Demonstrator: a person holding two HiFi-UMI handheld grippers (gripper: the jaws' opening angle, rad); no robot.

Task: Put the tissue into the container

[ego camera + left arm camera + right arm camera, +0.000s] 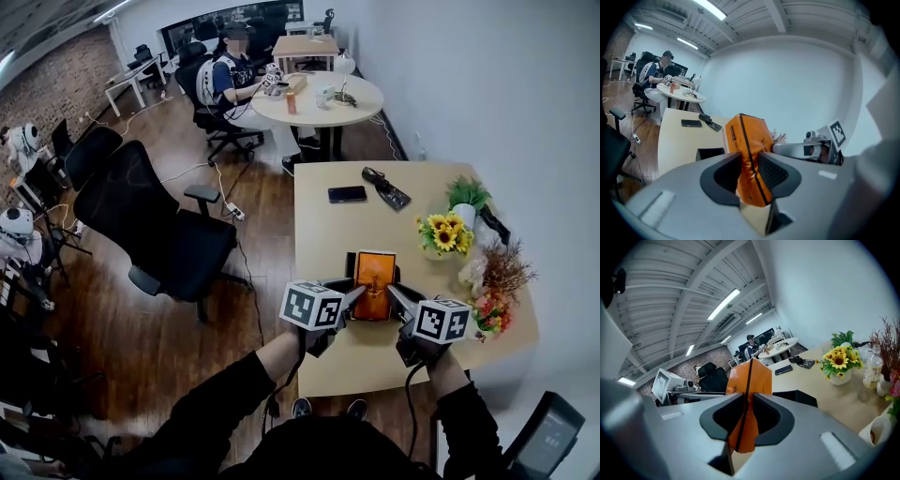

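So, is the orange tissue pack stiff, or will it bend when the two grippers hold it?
Probably soft, not stiff: the orange tissue pack dents and creases where the left gripper pinches it between its jaws. Likely light too: the left gripper and the right gripper hold it by narrow pinches on opposite sides. Its smooth wrapper may slip somewhat.

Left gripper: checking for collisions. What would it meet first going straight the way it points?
The orange tissue pack pinched in its own jaws; beyond that, likely the right gripper.
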